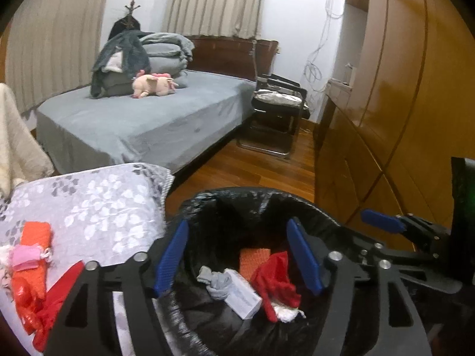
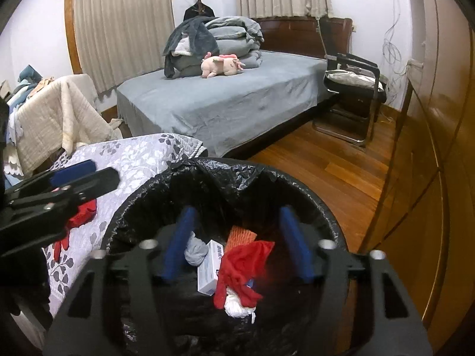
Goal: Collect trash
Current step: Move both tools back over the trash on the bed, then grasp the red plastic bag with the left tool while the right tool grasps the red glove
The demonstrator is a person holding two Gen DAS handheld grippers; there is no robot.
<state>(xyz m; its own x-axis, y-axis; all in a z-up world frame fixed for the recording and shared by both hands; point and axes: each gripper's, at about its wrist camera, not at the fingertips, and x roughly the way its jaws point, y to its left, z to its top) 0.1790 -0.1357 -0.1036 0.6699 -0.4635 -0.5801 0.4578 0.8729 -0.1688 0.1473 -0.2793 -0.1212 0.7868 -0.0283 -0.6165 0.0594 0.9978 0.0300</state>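
Drop step, judged from the layout: both grippers over the bin, nothing pinched.

Black-lined trash bin [image 2: 225,175] stood near centre, on the wood floor, touching the right edge of the floral-covered surface [image 1: 98,204]. Grey bed [image 2: 225,101] far behind, chair [image 2: 353,89] far right, wardrobe along the right side.

Left gripper [image 1: 237,258] hung over the bin mouth, jaws spread, blue pads clear of everything, nothing between them but the bin contents below. Right gripper [image 2: 237,243] likewise over the bin, jaws spread and empty; seen from the left wrist view as well, at far right.

Inside the bin, already collected: red cloth [image 2: 237,270] on top at centre, white box [image 2: 210,267] just left of it, orange netting [image 2: 242,234] behind, grey wad [image 2: 196,252] at left, white crumple [image 2: 236,308] nearest, under the red cloth.

Still left on the floral surface, left of the bin: orange piece [image 1: 35,234], pink scrap [image 1: 25,258] on top of it, orange plastic bag [image 1: 25,299] nearer, red mesh [image 1: 56,296] at the near edge beside the left gripper frame.

Next move, as a judgement: swing left, out of the bin, toward that pile. Soft, floppy stuff, overlapping, so low approach with jaws kept wide, pinch on a bunched fold, not a flat edge. Risk of dragging the neighbouring piece or the cover along.
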